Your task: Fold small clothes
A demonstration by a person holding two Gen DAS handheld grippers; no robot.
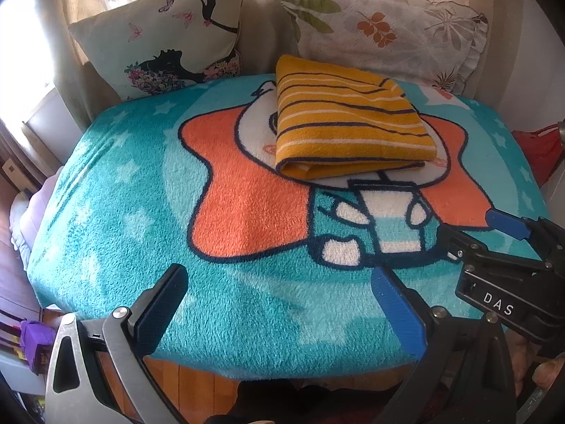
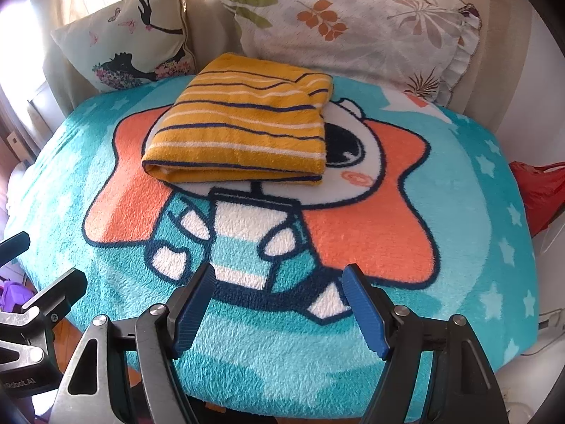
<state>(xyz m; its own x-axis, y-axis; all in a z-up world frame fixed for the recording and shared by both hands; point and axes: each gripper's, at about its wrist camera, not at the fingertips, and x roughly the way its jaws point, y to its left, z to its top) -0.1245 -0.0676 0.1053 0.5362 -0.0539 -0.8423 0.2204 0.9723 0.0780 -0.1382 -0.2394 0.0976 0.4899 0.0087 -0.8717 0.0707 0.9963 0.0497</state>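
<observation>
Left wrist view: fleece blanket, teal with pale stars, covers a raised padded surface; printed on it is a cartoon astronaut in front of an orange star. Folded yellow garment with navy and white stripes lies on the far middle of the blanket, over the astronaut's helmet print, folded into a thick rectangle, nothing touching it. Behind it two pillows lean on a beige curtain: butterfly pillow with a black silhouette figure on the left, leaf-print pillow with a frilled edge on the right. Bright window light at far left. Red bag at the right edge beside the blanket. Orange wood floor visible below the blanket's near edge. Something purple low at left, unclear what.

Left gripper hangs over the near edge of the blanket, jaws wide apart, empty, well short of the garment. Right gripper same: blue pads spread wide, nothing between them, over the astronaut's lower body print, clear of the garment. Both tools sit side by side, each showing at the edge of the other's view. Fingers of a hand show at the lower right corner behind the tools.
</observation>
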